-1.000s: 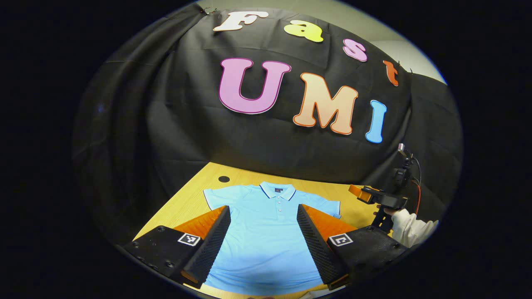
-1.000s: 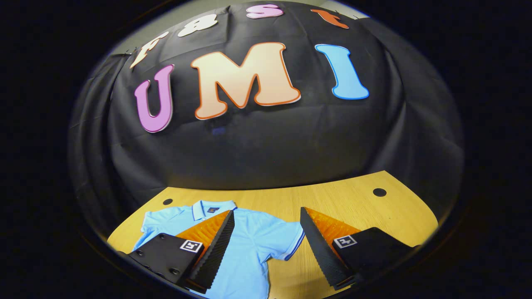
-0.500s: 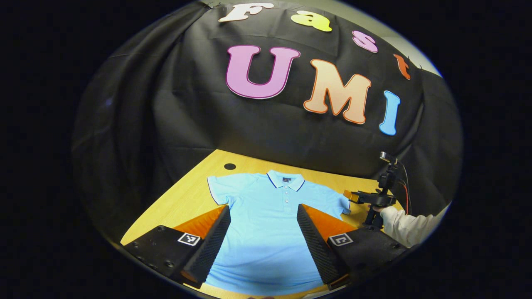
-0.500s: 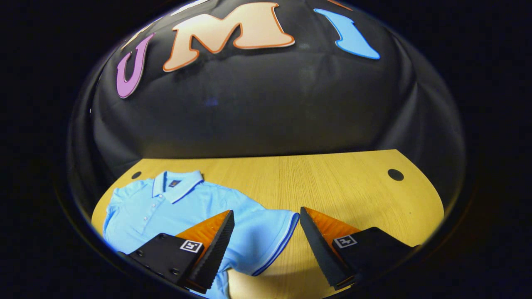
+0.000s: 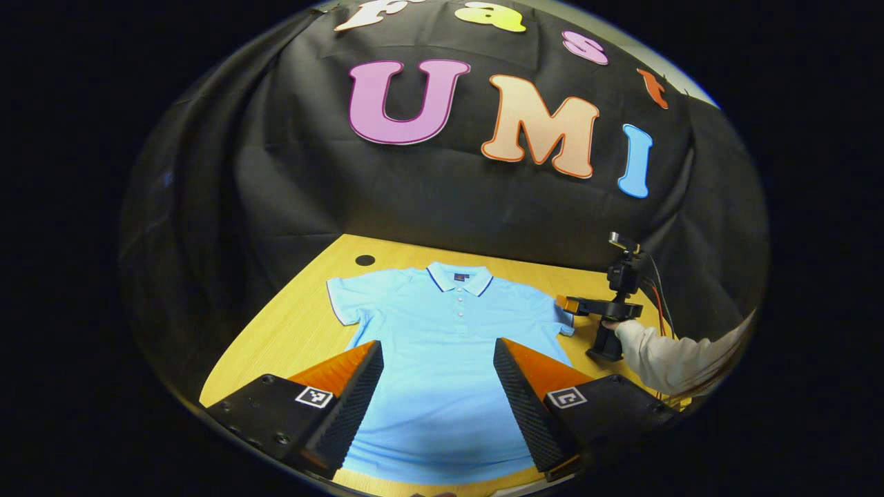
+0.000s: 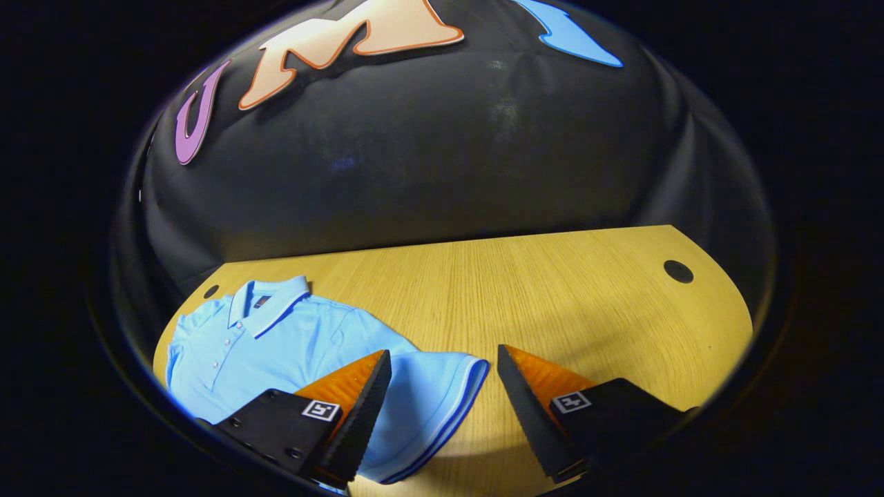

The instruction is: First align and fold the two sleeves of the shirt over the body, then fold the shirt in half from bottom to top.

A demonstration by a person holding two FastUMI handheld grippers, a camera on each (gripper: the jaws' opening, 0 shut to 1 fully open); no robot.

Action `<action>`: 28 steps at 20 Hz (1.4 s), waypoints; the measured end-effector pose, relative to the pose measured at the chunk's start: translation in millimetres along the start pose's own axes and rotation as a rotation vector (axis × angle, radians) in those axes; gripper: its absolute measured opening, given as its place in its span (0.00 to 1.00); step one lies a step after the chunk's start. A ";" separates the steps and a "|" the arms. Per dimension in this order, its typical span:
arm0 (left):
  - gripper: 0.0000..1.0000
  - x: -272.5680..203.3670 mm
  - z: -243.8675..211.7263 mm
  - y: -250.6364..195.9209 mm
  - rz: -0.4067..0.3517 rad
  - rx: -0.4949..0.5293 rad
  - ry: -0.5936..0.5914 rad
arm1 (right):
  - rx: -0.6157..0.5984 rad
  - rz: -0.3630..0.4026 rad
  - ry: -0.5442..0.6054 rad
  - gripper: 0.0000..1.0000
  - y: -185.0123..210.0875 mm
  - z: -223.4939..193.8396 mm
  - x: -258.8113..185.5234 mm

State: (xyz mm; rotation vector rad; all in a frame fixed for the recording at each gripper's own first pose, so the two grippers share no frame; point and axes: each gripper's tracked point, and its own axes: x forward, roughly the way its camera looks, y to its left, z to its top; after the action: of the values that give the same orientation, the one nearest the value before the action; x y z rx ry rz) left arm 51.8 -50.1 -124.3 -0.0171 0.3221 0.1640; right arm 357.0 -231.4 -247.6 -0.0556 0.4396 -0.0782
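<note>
progress: nothing folded; both sleeves and the bottom-to-top fold remain | shirt (image 5: 442, 338): flat on table (image 6: 552, 290), collar at 12 o'clock | left gripper (image 5: 438, 386): jaws apart, empty, above body | right gripper (image 6: 442, 393): jaws apart, straddling sleeve (image 6: 435, 407) cuff, unclamped
</note>
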 end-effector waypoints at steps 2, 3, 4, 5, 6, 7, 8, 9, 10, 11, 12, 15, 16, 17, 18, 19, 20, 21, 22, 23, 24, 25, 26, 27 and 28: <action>0.96 2.2 1.0 -5.7 -0.007 0.016 0.000 | -0.014 0.000 0.026 0.82 -1.7 -7.0 0.8; 0.96 3.0 1.5 -7.5 -0.012 0.019 -0.001 | -0.018 0.002 0.017 0.74 -0.8 -6.1 2.5; 0.96 3.2 2.6 -9.9 -0.018 0.018 -0.001 | -0.016 0.009 0.022 0.73 0.4 -6.4 3.1; 0.96 4.0 1.5 -13.1 -0.023 0.017 0.002 | -0.018 0.007 0.029 0.66 0.2 -7.6 2.2; 0.96 4.6 1.0 -14.9 -0.027 0.015 0.005 | -0.021 0.004 0.028 0.60 -1.7 -6.3 3.3; 0.96 4.9 0.1 -16.3 -0.029 0.012 0.010 | -0.019 0.005 0.034 0.49 -2.1 -7.6 2.6; 0.96 5.7 -0.8 -17.6 -0.032 0.008 0.012 | -0.018 0.011 0.037 0.39 -1.1 -8.2 2.6; 0.96 5.8 -0.8 -18.2 -0.035 0.006 0.012 | -0.021 0.016 0.038 0.30 0.0 -9.2 1.9; 0.96 6.7 -0.3 -18.3 -0.035 0.003 0.009 | -0.028 0.022 0.038 0.24 2.1 -9.3 1.6; 0.96 6.2 -0.7 -17.7 -0.034 0.001 0.010 | -0.041 0.020 0.039 0.14 3.0 -10.3 0.4; 0.96 5.6 -0.1 -17.3 -0.034 -0.001 0.010 | -0.053 0.019 0.037 0.09 4.0 -9.0 -1.6; 0.96 2.3 1.3 -16.9 -0.029 -0.002 0.004 | -0.057 0.006 0.043 0.03 5.9 -7.9 -4.3; 0.96 1.5 1.8 -16.0 -0.024 0.001 0.002 | -0.053 0.007 0.037 0.02 7.9 -4.4 -6.3; 0.96 1.6 1.3 -13.7 -0.021 0.002 0.000 | -0.050 0.010 0.027 0.03 10.8 -0.3 -8.7; 0.96 1.0 2.1 -13.1 -0.020 -0.001 -0.002 | -0.045 0.023 0.014 0.03 16.3 5.3 -12.1; 0.96 0.7 0.2 -12.7 -0.019 -0.008 0.001 | -0.038 0.043 0.001 0.03 24.5 9.3 -15.9; 0.96 -0.2 0.0 -12.4 -0.018 -0.015 0.002 | -0.021 0.078 -0.007 0.05 36.2 14.4 -20.9; 0.96 0.1 -0.8 -12.3 -0.017 -0.021 0.001 | 0.004 0.126 -0.012 0.02 52.0 17.3 -27.3; 0.96 -0.9 0.1 -12.4 -0.018 -0.025 -0.002 | 0.025 0.172 -0.017 0.02 68.3 20.8 -32.9; 0.96 -2.5 -0.3 -12.7 -0.019 -0.026 -0.005 | 0.045 0.217 -0.023 0.03 85.0 22.5 -39.0; 0.96 -3.4 0.8 -12.1 -0.020 -0.023 -0.011 | 0.063 0.261 -0.025 0.03 101.8 23.7 -43.5; 0.96 -3.9 0.9 -10.4 -0.017 -0.021 -0.014 | 0.084 0.304 -0.023 0.03 119.3 23.4 -49.3; 0.96 -4.1 1.2 -9.7 -0.016 -0.021 -0.015 | 0.105 0.344 -0.015 0.03 136.2 21.5 -53.1; 0.96 -4.9 0.6 -8.9 -0.015 -0.022 -0.016 | 0.125 0.381 -0.002 0.02 153.6 17.1 -56.9; 0.96 -5.6 0.7 -8.6 -0.016 -0.024 -0.017 | 0.141 0.413 0.015 0.02 170.3 11.8 -59.2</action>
State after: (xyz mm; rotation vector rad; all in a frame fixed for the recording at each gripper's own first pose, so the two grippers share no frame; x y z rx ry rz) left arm 48.2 -59.4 -122.0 -0.0425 0.3030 0.1520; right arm 319.4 -56.2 -224.0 0.1744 0.4518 0.2969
